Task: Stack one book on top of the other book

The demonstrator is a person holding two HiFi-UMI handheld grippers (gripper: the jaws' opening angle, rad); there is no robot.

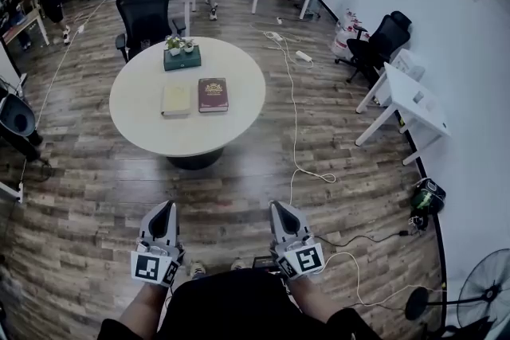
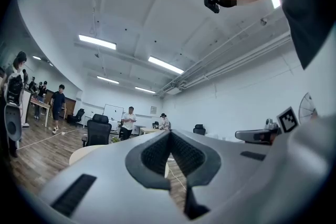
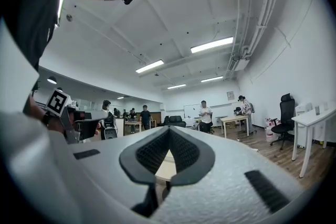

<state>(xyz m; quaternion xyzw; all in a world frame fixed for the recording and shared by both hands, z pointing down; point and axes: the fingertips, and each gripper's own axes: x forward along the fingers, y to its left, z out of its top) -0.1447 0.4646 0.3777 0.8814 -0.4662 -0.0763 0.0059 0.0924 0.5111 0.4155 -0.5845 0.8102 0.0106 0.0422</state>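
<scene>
Green planter box (image 1: 182, 58) on round table (image 1: 142, 114)

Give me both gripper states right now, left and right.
Left gripper: closed, holding nothing.
Right gripper: closed, holding nothing.

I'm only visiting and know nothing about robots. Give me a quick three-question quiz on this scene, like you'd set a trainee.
1. True or false: the red book already lies on top of the cream book.
2. The left gripper and right gripper are: A) both shut and empty, B) both holding books, C) both wide open.
3. What stands beyond the books on the round table?

Key: 1 false, they lie side by side. 2 A. 3 a green planter box.
</scene>
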